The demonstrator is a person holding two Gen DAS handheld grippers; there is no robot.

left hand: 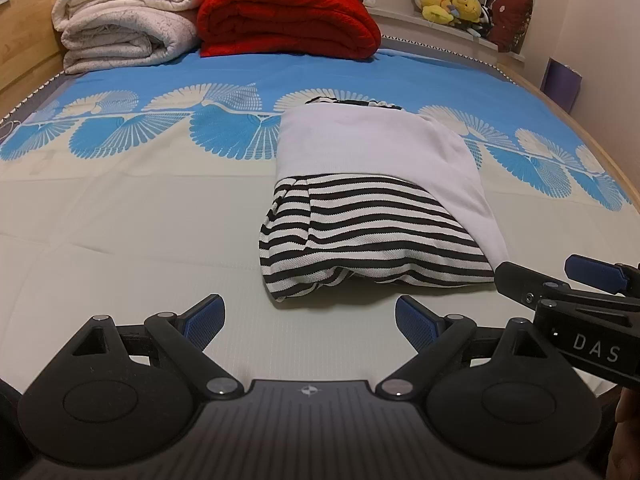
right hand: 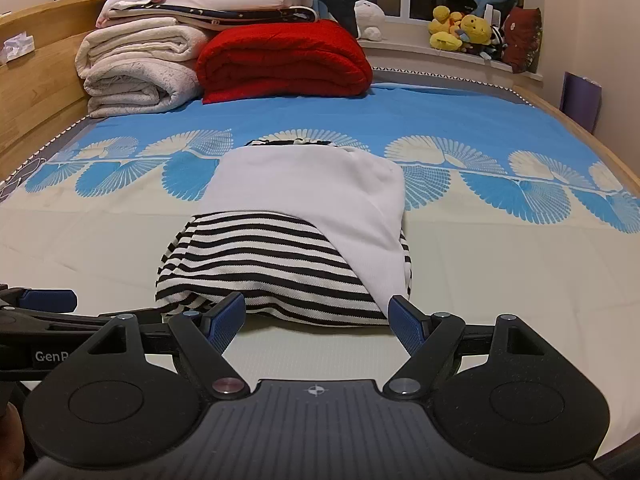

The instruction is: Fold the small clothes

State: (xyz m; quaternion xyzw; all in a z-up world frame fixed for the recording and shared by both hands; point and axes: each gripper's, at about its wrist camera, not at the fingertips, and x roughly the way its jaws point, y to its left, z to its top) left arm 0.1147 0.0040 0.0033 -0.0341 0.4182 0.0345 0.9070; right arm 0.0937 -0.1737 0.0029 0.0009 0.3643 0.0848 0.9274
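A small garment lies folded on the bed sheet [left hand: 120,220], its black-and-white striped part [left hand: 360,232] [right hand: 256,264] nearest me and a plain white part [left hand: 380,148] [right hand: 320,184] draped over the far side. My left gripper [left hand: 310,320] is open just short of the garment's near edge, to its left, with nothing between its blue pads. My right gripper [right hand: 318,322] is open too, its fingertips right at the striped near edge, empty. The right gripper's fingers [left hand: 592,276] also show at the right of the left wrist view.
Folded cream blankets [left hand: 124,24] and a folded red blanket [left hand: 288,20] are stacked at the head of the bed. A wooden bed frame [right hand: 40,92] runs along the left. Yellow plush toys [right hand: 460,28] sit on the window sill. A purple box [right hand: 580,100] stands at the right wall.
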